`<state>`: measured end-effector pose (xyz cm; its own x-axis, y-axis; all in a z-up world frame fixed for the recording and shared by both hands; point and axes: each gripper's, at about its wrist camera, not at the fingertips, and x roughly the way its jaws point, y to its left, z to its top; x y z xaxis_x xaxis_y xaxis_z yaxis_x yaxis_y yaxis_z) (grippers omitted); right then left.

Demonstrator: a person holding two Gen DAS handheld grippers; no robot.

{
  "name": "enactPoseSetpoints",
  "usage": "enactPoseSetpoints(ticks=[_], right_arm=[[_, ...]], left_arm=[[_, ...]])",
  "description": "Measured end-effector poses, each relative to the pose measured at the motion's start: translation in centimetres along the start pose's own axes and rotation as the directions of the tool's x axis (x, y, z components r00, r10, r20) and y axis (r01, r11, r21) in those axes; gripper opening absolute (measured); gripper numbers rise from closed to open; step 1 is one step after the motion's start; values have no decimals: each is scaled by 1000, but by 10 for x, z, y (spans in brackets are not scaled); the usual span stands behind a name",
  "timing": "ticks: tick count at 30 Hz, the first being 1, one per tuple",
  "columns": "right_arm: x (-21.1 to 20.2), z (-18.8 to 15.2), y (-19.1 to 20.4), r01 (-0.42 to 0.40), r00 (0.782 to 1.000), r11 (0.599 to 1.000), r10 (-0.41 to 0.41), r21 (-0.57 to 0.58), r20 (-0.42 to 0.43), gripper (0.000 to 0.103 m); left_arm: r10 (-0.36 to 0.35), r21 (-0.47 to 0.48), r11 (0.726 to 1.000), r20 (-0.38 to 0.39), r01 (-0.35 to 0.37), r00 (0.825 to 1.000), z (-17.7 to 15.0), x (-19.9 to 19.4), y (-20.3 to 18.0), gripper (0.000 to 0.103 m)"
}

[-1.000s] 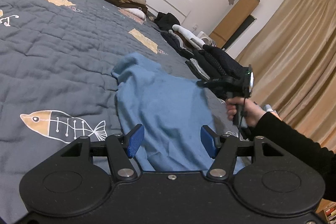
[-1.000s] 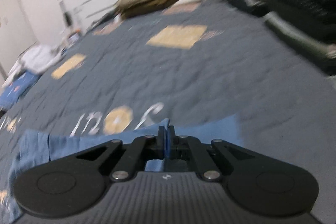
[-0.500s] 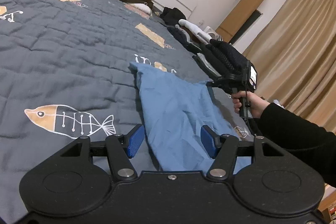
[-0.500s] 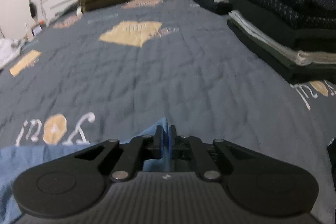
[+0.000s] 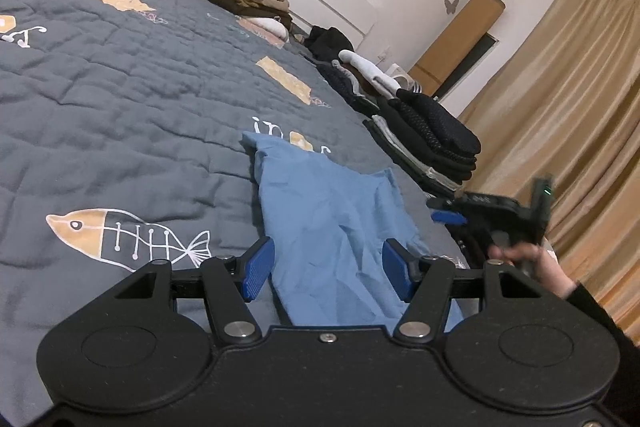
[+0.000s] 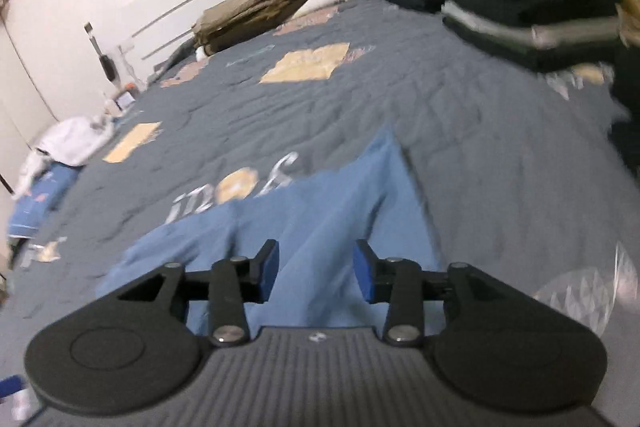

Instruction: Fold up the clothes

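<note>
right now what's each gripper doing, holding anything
left gripper: open, holding nothing, above the light blue cotton garment.
right gripper: open, holding nothing.

Lettering: white curly letters printed on the dark grey quilted bedspread (image 5: 120, 99), partly under my crumpled blue cloth's (image 5: 332, 227) far edge; they seem upside down to me, and I cannot make out a word.
Far-left edge: another white scrawl on the same bedspread, cut off, unreadable.
Brands, numbers, labels: I can read none.
</note>
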<state>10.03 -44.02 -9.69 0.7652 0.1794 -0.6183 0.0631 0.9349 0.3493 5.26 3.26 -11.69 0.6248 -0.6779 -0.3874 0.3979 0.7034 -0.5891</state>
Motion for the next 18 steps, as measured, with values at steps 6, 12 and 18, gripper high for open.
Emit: enactPoseSetpoints(ticks=[6, 12, 18], right_arm=[[-40, -47, 32, -65, 998, 995, 65, 71, 4, 47], [-37, -61, 55, -143, 989, 989, 144, 38, -32, 49], [-36, -58, 61, -179, 983, 981, 182, 74, -29, 49]], left_arm=[[-6, -10, 1000, 19, 6, 1000, 1, -5, -3, 59], [-10, -22, 1000, 38, 11, 999, 3, -8, -6, 59], [4, -36, 999, 24, -3, 1000, 17, 15, 1, 57]])
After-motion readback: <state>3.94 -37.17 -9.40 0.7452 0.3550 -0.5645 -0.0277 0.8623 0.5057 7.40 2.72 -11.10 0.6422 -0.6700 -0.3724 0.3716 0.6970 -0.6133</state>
